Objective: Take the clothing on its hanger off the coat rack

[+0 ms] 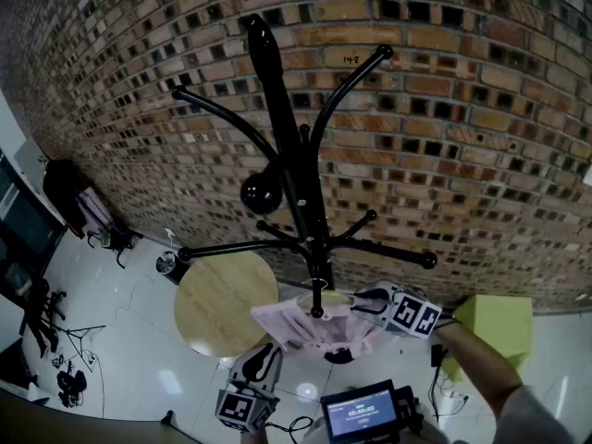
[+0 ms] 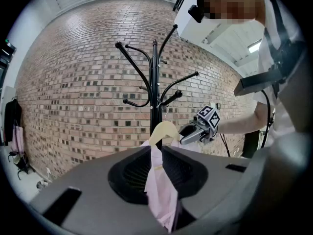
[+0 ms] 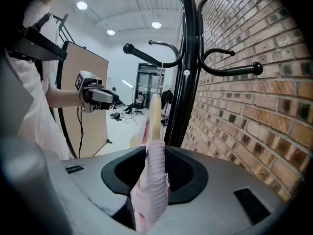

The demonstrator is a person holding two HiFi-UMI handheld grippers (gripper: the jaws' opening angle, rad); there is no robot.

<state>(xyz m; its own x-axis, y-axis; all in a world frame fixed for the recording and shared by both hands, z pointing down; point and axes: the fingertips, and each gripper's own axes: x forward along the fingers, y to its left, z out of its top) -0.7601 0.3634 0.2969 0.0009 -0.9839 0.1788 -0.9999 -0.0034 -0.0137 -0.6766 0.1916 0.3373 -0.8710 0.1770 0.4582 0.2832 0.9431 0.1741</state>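
Clothing (image 1: 310,326) status at this step: where was it, and what held it? (Trainee)

Nearest the operator, the left gripper (image 1: 265,359) was closed on a fold of the pink fabric at one side of the garment. Its own view showed the cloth pinched between the pads. Just beyond, the right gripper (image 1: 367,302) was clamped on the fabric draped over the opposite shoulder end of the hanger (image 1: 326,296). The garment hung on that hanger between the two grippers, close in front of the pole of the coat rack (image 1: 296,155). The hanger's metal hook appeared to sit over one of the rack's lower arms. (Instructor)

Which step did that amount to? (Trainee)

Judged from the layout, both grips were made and lift-off was not yet done. The next move called for three actions:
1. Raise both grippers together, keeping the hanger level, until the hook came free of the arm.
2. Carry the hook past the arm's knobbed end.
3. Draw the load away from the pole and from the brick wall (image 1: 462,109) behind it.

Caution: both grips were on soft cloth, not on rigid wood. An uneven lift could have tilted the hanger or let the garment slide off. (Instructor)
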